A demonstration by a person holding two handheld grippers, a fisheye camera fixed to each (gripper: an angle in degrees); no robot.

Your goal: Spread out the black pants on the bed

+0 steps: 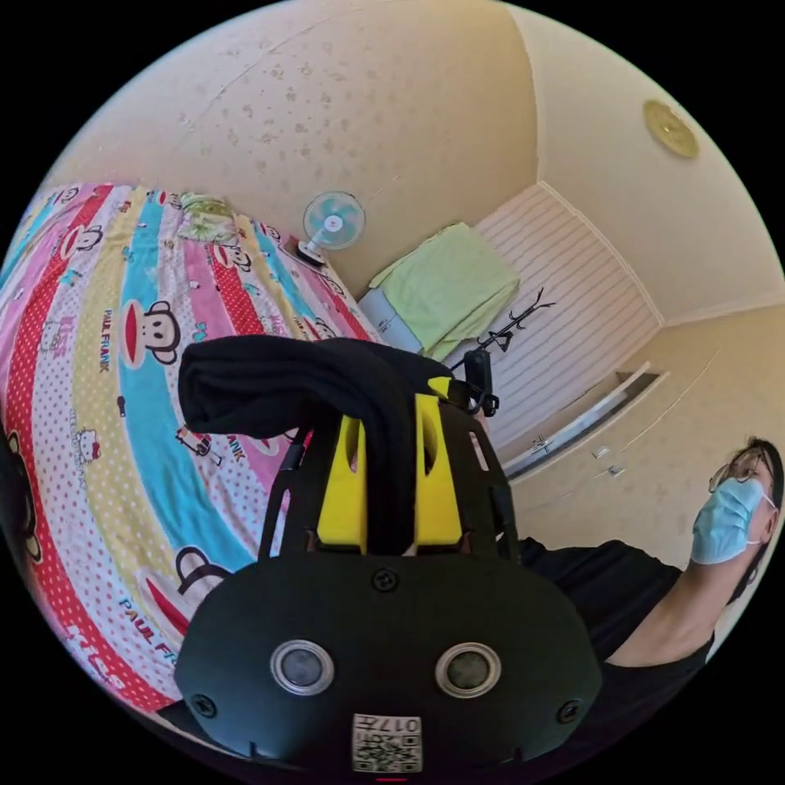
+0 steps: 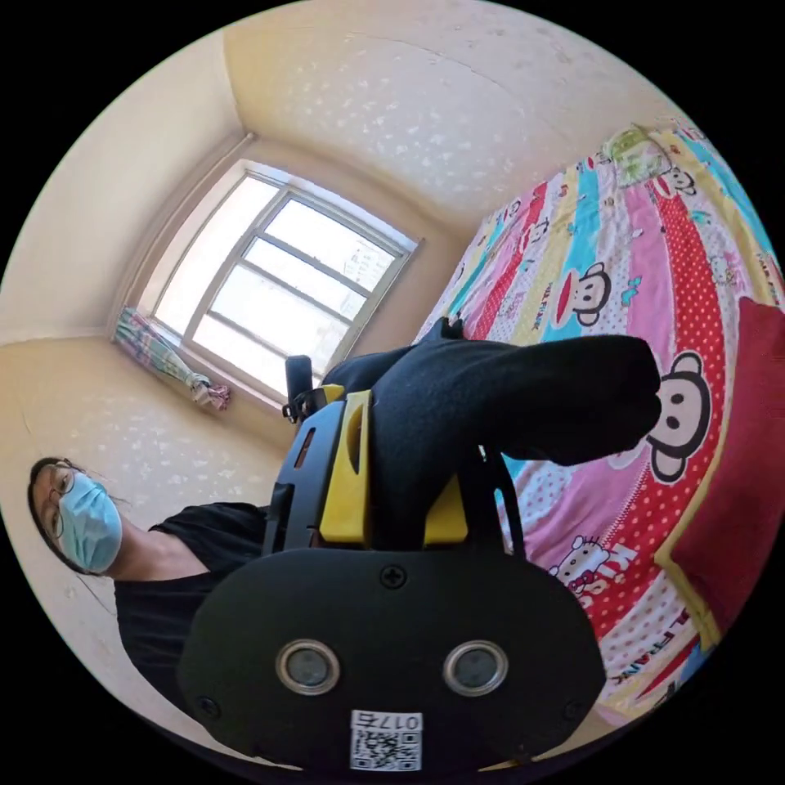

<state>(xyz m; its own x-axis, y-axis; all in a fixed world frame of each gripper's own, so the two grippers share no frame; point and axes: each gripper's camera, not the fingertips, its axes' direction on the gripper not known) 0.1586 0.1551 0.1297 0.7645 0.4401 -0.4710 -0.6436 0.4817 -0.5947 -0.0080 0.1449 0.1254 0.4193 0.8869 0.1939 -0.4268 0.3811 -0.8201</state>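
Observation:
The black pants hang bunched over my left gripper, whose yellow jaws are shut on a fold of the cloth, held up above the bed. In the right gripper view another thick bunch of the black pants drapes over my right gripper, its yellow jaws shut on the fabric. Both grippers are raised off the striped cartoon bedsheet. How the pants lie between the two grippers is hidden.
A person in a black top and face mask stands beside the bed. A small fan and a green towel sit beyond the bed's far end. A red cushion lies on the bed. A window is behind.

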